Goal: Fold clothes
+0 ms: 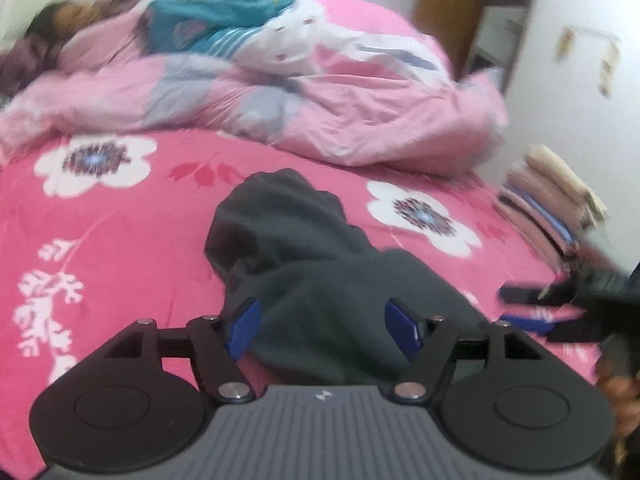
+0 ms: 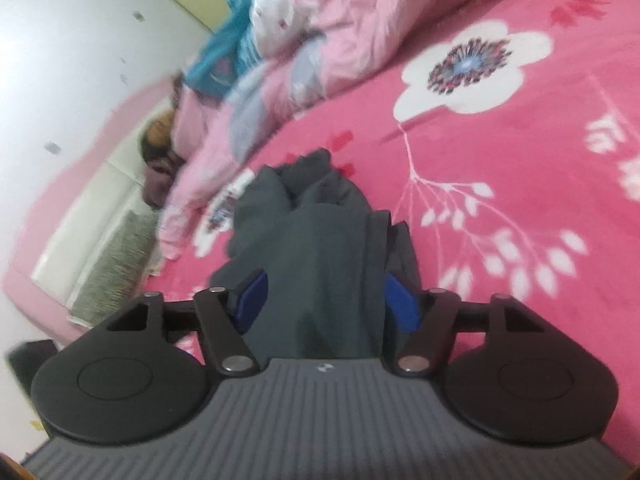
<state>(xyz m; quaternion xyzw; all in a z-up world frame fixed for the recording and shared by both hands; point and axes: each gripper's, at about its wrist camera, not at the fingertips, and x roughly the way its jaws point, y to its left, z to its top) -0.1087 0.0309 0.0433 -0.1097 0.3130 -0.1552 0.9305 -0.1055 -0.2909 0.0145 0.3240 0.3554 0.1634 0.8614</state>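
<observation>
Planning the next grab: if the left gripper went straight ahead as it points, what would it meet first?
Probably the dark grey garment: it lies bunched between the open jaws of the left gripper, directly ahead; depth is unclear.

A dark grey garment [image 1: 304, 264] lies on a hot-pink bedsheet [image 1: 132, 248] printed with white flowers.

**Dark garment bunched on a flowered bed**

A dark grey garment [image 1: 304, 264] lies crumpled on a pink floral bedsheet [image 1: 120, 248] at the frame's centre, between the spread blue fingers [image 1: 244, 330] of the left gripper [image 1: 322, 330]. A pink quilt [image 1: 320, 92] is heaped across the top; folded clothes [image 1: 552, 204] are stacked at right, above the blurred right gripper [image 1: 560, 304].
</observation>
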